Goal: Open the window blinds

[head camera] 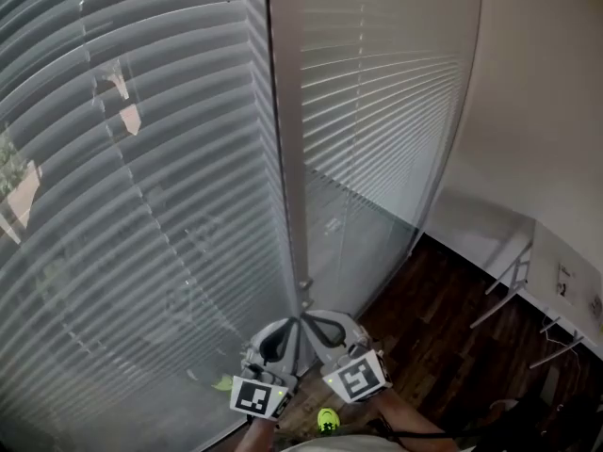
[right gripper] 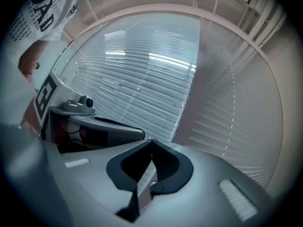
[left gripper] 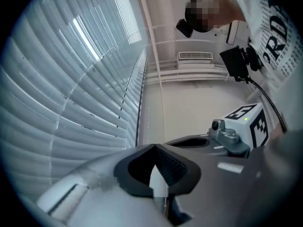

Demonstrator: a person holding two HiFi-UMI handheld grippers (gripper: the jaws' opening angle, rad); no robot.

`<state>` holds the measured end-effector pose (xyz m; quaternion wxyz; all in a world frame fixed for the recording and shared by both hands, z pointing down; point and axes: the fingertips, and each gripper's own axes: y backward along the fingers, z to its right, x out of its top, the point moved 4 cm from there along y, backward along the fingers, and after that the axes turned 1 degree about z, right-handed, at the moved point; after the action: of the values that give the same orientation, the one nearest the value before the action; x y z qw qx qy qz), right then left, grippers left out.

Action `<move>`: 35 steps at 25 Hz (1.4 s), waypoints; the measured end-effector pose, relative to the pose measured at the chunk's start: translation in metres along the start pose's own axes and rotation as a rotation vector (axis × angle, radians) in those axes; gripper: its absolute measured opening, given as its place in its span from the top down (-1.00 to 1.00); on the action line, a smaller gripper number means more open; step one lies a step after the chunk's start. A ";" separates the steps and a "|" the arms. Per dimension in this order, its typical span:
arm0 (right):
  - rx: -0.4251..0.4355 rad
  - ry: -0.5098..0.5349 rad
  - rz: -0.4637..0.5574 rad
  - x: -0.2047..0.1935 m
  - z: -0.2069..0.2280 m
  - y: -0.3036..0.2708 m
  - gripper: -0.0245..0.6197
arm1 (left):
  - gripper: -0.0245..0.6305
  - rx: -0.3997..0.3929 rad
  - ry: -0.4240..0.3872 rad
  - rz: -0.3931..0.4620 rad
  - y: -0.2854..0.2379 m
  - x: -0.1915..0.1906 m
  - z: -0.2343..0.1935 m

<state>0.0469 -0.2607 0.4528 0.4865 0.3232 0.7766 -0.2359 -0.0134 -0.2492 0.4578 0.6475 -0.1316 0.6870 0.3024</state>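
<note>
**Gripping at the foot of the lowered blinds**

Lowered window blinds [head camera: 141, 205] cover the glass on both sides of a pale frame post [head camera: 287, 158], above a dark wood floor [head camera: 443, 328]. Near the post's foot, the left gripper [left gripper: 154, 146] and right gripper [right gripper: 151, 141] sit side by side. Each has its jaws pressed together on a pale strip [left gripper: 158, 183] [right gripper: 144, 183].

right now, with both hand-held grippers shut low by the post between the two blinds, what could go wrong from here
1. The left hand-held gripper and right hand-held gripper sit almost touching, so moving either could knock the other.
2. Both are shut, and I cannot make out a cord or wand pinched in either, so a pull may move nothing.
3. The thin slats of the left blind are close by, and a sideways swing might bend them.
</note>
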 end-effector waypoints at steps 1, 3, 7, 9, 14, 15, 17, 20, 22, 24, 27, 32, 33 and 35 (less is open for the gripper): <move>0.005 0.005 -0.004 -0.002 0.001 -0.001 0.90 | 0.95 0.011 0.009 -0.005 -0.001 -0.004 0.000; 0.007 0.009 0.005 -0.008 0.001 -0.002 0.90 | 0.95 0.026 0.027 -0.021 -0.001 -0.013 0.000; -0.004 0.033 0.013 -0.015 0.005 -0.006 0.89 | 0.95 0.011 0.020 -0.011 -0.007 -0.014 0.000; -0.016 0.050 0.000 -0.015 0.010 -0.009 0.88 | 0.95 0.002 0.032 -0.012 -0.011 -0.015 -0.002; -0.062 0.097 -0.022 -0.012 0.022 -0.015 0.54 | 0.95 -0.015 0.038 -0.028 -0.014 -0.018 -0.009; -0.064 0.098 -0.027 -0.013 0.025 -0.016 0.53 | 0.95 -0.021 0.041 -0.030 -0.015 -0.018 -0.010; -0.067 0.112 -0.036 -0.015 0.026 -0.019 0.51 | 0.95 -0.028 0.045 -0.033 -0.016 -0.019 -0.010; -0.075 0.138 -0.064 -0.020 0.030 -0.025 0.50 | 0.95 -0.038 0.057 -0.035 -0.019 -0.022 -0.010; -0.072 0.140 -0.094 -0.024 0.033 -0.030 0.48 | 0.95 -0.046 0.063 -0.040 -0.022 -0.024 -0.009; -0.064 0.152 -0.112 -0.027 0.035 -0.034 0.46 | 0.95 -0.045 0.061 -0.041 -0.023 -0.024 -0.011; -0.055 0.177 -0.123 -0.031 0.034 -0.039 0.46 | 0.95 -0.049 0.061 -0.041 -0.025 -0.027 -0.011; -0.063 0.223 -0.127 -0.044 0.031 -0.045 0.54 | 0.95 -0.062 0.043 -0.031 -0.023 -0.038 -0.008; -0.062 0.230 -0.128 -0.043 0.032 -0.046 0.54 | 0.95 -0.061 0.042 -0.031 -0.022 -0.036 -0.008; -0.060 0.240 -0.124 -0.035 0.035 -0.047 0.54 | 0.95 -0.062 0.040 -0.032 -0.022 -0.027 -0.010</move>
<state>0.0448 -0.3259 0.4724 0.3842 0.2857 0.8544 -0.2017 -0.0049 -0.2779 0.4779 0.6339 -0.1686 0.6879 0.3105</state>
